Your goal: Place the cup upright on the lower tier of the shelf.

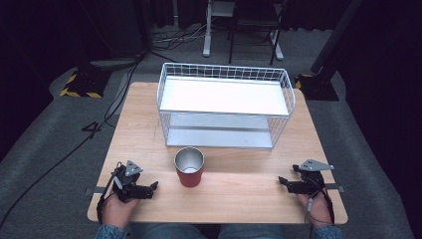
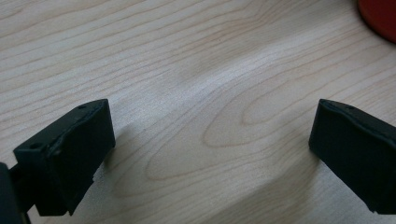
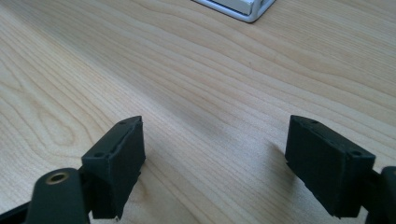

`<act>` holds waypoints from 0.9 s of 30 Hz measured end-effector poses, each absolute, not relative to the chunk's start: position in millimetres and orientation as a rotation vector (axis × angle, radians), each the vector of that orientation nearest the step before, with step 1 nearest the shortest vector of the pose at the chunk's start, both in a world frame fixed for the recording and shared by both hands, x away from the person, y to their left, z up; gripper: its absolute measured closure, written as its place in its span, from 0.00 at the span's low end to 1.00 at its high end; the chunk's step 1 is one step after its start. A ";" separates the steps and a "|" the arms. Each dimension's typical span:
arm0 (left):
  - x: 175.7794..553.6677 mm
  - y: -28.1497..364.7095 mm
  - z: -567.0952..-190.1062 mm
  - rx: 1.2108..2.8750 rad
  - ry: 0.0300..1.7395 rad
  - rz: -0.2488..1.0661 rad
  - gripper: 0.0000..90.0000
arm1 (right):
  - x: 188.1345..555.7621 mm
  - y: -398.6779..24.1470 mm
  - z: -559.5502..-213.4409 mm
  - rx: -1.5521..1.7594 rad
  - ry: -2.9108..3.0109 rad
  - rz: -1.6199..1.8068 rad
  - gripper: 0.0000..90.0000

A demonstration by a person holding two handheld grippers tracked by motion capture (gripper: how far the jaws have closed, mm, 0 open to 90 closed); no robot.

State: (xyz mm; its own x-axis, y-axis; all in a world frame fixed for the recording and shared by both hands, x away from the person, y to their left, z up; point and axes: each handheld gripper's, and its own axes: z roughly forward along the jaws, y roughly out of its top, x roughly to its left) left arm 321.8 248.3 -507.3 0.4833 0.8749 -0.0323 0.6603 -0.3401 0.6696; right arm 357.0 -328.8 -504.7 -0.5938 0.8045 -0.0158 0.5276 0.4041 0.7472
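The cup point(image 1: 189, 167) — red outside, metal inside — is stood upright on the table point(image 1: 239, 186), just in front of the wire rack point(image 1: 225, 105) and a little left of the rack's middle. Nothing is seen inside the cup.

The left gripper point(image 1: 153, 187) is rested low on the table, left of the cup and near it, with its jaws spread wide and nothing between them; in the left gripper view only bare wood lies between the jaws, and a red edge of the cup point(image 2: 380, 16) is caught at the top right corner. The right gripper point(image 1: 283, 182) is held well to the right of the cup, jaws likewise released and empty; a corner of the rack point(image 3: 243, 7) is seen ahead of it.

The step in hand is judged to be the reach for the cup — most likely by the left gripper, being the nearer. To do it well:
- the jaws should be kept wide until the cup wall is between them
- the wall should be taken about mid-height, not at the rim, so the cup is not tipped
- the approach should be level and slow; a nudge could slide the cup toward the rack
- the right gripper is best kept clear of the cup.
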 end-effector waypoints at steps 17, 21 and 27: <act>320.7 248.6 -507.2 2.095 1.279 0.449 0.00 | 355.9 -327.8 -504.7 1.135 2.283 1.013 0.24; 320.0 251.1 -505.5 2.086 1.271 0.435 0.00 | 355.7 -327.7 -504.6 1.136 2.280 1.011 0.24; 314.2 251.3 -495.6 2.009 1.212 0.425 0.00 | 356.1 -328.2 -504.7 1.141 2.280 1.011 0.24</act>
